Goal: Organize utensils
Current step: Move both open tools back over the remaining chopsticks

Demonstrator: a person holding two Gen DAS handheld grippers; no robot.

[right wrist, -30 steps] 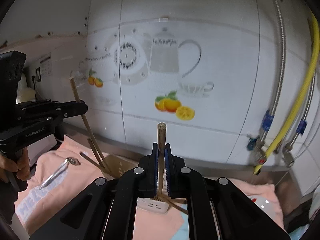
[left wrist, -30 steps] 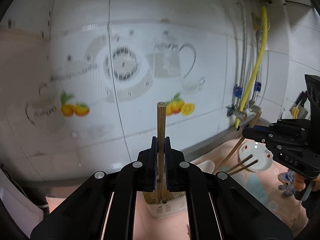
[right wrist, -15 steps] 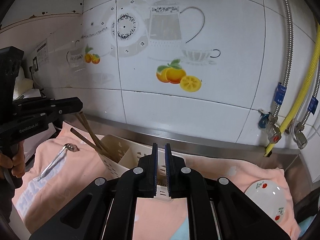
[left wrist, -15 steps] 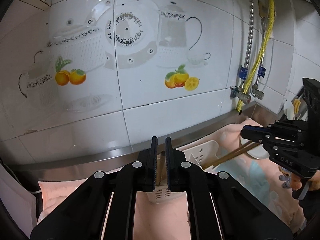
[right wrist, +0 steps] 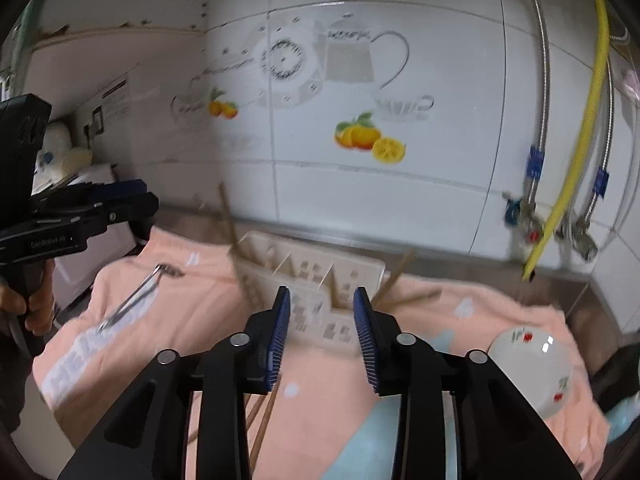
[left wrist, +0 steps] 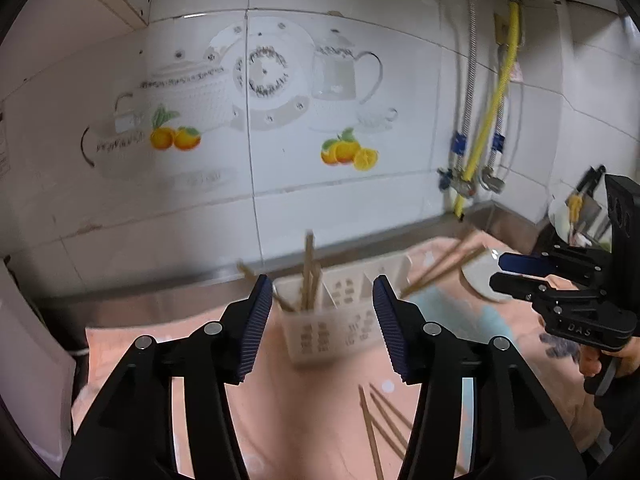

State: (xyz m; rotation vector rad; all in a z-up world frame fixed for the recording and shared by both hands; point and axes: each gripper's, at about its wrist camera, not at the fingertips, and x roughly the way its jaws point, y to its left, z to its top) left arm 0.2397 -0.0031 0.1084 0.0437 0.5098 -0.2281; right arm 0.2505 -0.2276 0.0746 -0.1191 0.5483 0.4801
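A white slotted utensil caddy (left wrist: 332, 328) (right wrist: 308, 280) stands on the pink cloth by the tiled wall. Wooden chopsticks (left wrist: 308, 268) lean in its left compartment, and others (left wrist: 444, 266) stick out of its right end. My left gripper (left wrist: 320, 292) hangs just in front of the caddy, jaws opening with nothing between them. My right gripper (right wrist: 322, 300) faces the caddy's right half, its jaws also opening and empty. Loose chopsticks (left wrist: 380, 420) (right wrist: 264, 416) lie on the cloth below the grippers. A metal spoon (right wrist: 132, 300) lies on the cloth at the left.
A white bowl (right wrist: 532, 368) with red cherry marks lies tilted on the cloth at the right. Braided hoses and a yellow hose (right wrist: 576, 128) hang down the wall at the right. A hand (right wrist: 32, 304) holds the left gripper's handle.
Each gripper held a chopstick upright a second ago. Both went down over the caddy, and their jaws have opened. The chopsticks now stand in the caddy.
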